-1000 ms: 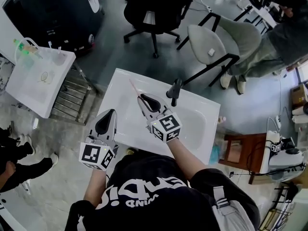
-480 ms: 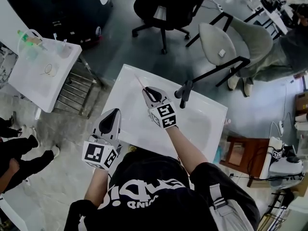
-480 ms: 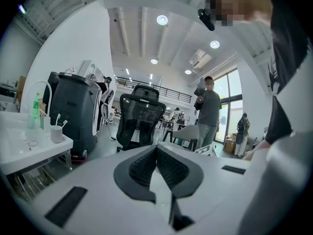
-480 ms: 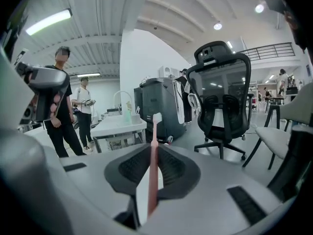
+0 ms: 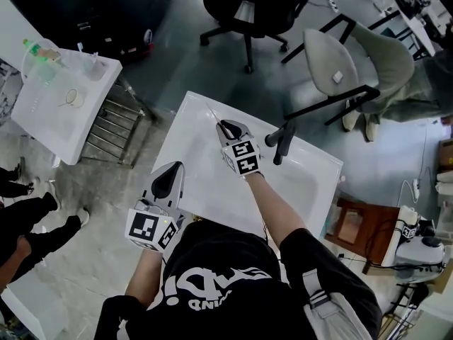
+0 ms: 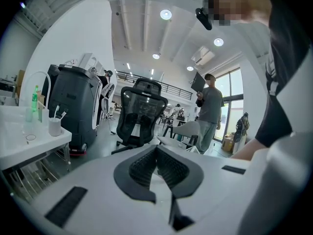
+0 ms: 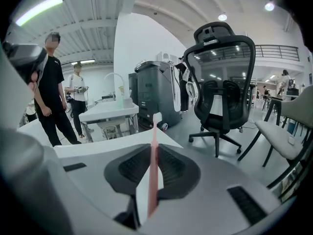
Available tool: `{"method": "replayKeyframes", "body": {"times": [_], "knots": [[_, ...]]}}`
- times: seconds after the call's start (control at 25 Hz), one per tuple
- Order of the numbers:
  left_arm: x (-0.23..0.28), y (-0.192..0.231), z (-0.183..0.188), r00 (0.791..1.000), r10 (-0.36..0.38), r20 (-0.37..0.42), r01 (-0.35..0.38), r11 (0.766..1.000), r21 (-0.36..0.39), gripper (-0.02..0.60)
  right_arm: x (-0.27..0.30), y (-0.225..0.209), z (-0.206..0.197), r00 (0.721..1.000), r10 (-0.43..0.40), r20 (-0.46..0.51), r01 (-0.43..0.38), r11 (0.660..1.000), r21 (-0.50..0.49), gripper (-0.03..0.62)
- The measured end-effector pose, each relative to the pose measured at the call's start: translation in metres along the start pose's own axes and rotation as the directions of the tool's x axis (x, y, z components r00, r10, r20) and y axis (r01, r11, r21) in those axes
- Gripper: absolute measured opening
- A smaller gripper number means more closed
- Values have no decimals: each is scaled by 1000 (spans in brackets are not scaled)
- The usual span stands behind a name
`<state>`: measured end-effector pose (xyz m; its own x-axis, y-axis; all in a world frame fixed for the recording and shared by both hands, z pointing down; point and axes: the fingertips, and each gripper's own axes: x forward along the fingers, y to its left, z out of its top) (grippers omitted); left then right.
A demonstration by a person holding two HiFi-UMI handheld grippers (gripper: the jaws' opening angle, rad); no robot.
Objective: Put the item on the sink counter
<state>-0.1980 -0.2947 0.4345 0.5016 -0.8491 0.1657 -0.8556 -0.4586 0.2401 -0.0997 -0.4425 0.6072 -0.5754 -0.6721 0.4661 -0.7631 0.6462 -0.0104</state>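
Finds the right gripper (image 5: 228, 127) out over the far left part of the sink counter (image 5: 195, 144), jaws clamped on the handle of a pink toothbrush (image 5: 213, 114). Notes the brush gripped low on the handle, bristle end jutting past the fingertips toward the counter's far left corner. Judges this hold chosen to let the head and most of the handle meet the surface first, clear of the jaws. Cannot tell from above whether touching the counter or just above it. Sees, in the right gripper view, the brush lying along the line of the jaws, pointing outward over the white top.

Places the likely drop spot on the flat stretch left of the black faucet (image 5: 280, 142) and apart from the basin (image 5: 301, 176), presumably to keep the brush from sliding in.

Finds the left gripper (image 5: 168, 176) at the near left edge of the counter, jaws pressed together with nothing between, confirmed in its own view. Judges it parked there to keep out of the right arm's way, not needed for a one-handed placement.

Rates the task close to done: brush over the counter, release not yet made. Flags one risk: a thin, light handle liable to cling to the jaws or roll upon letting go. Recommends lowering to contact before parting the jaws.
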Motion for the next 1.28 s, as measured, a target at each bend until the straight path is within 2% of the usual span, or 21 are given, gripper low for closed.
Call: {"method": "replayKeyframes", "body": {"times": [0.36, 0.96, 1.28], "knots": [[15, 14, -7, 1000, -3, -29, 2, 1000, -18, 20, 26, -19, -30, 994, -42, -99, 43, 999, 3, 60], [26, 19, -14, 999, -18, -44, 16, 999, -44, 20, 36, -12, -42, 968, -64, -243, 45, 996, -81, 61], [22, 23, -14, 999, -9, -41, 7, 999, -48, 20, 37, -12, -42, 965, -61, -254, 42, 996, -77, 60]]}}
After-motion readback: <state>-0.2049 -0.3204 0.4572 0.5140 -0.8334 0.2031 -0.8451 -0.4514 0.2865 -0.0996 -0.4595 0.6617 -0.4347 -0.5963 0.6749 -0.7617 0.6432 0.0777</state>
